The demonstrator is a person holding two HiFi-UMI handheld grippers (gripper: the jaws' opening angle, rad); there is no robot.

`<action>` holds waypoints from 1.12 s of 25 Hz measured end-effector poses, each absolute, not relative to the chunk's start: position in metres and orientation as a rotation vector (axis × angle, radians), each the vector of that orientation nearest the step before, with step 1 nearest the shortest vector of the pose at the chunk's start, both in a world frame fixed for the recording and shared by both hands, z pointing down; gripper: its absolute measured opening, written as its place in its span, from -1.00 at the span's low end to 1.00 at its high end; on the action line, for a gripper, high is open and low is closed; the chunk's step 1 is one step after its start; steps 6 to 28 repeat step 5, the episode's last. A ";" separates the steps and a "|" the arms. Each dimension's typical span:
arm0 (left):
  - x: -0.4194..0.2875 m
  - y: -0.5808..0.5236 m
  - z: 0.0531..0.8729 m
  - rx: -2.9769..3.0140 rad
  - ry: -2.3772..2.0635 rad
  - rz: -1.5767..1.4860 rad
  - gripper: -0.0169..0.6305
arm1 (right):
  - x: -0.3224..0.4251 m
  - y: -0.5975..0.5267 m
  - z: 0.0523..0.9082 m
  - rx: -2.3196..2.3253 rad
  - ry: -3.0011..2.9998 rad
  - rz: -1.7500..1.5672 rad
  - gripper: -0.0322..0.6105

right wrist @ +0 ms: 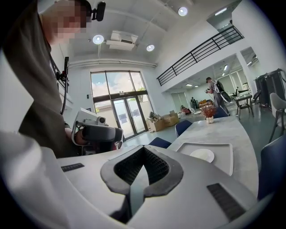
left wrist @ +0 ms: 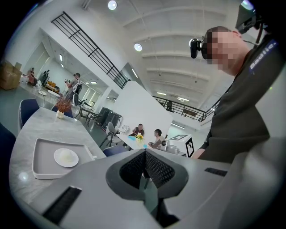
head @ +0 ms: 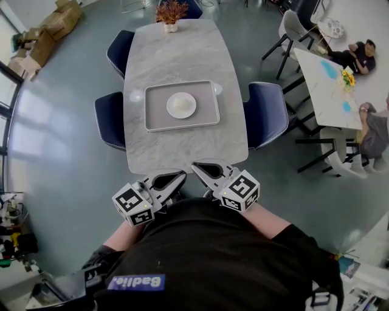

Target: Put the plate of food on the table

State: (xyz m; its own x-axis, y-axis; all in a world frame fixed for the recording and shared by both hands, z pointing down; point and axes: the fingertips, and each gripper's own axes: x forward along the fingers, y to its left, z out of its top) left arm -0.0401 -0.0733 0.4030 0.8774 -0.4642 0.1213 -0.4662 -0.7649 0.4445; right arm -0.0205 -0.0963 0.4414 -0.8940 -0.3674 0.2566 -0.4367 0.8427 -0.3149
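Note:
A white plate (head: 181, 105) with a pale mound of food sits in the middle of a grey tray (head: 152, 116) on the marble table (head: 182, 54). Both grippers hover side by side at the table's near edge, well short of the tray. My left gripper (head: 180, 176) is shut with nothing in it, and its jaws point to the right. My right gripper (head: 196, 165) is also shut and holds nothing. The left gripper view shows the plate (left wrist: 65, 157) far off at lower left. The right gripper view has the plate (right wrist: 202, 155) on the tray (right wrist: 225, 154) at right.
Navy chairs stand at the table's left (head: 110, 118), far left (head: 120, 50) and right (head: 267, 112). A vase of dried flowers (head: 171, 13) marks the far end. A second white table (head: 325, 91) with people stands at right. Cardboard boxes (head: 58, 24) lie at upper left.

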 end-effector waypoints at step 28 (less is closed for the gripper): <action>-0.041 -0.071 0.404 2.579 -0.677 0.007 -0.93 | -0.021 -0.094 0.443 0.624 -2.832 0.559 -0.87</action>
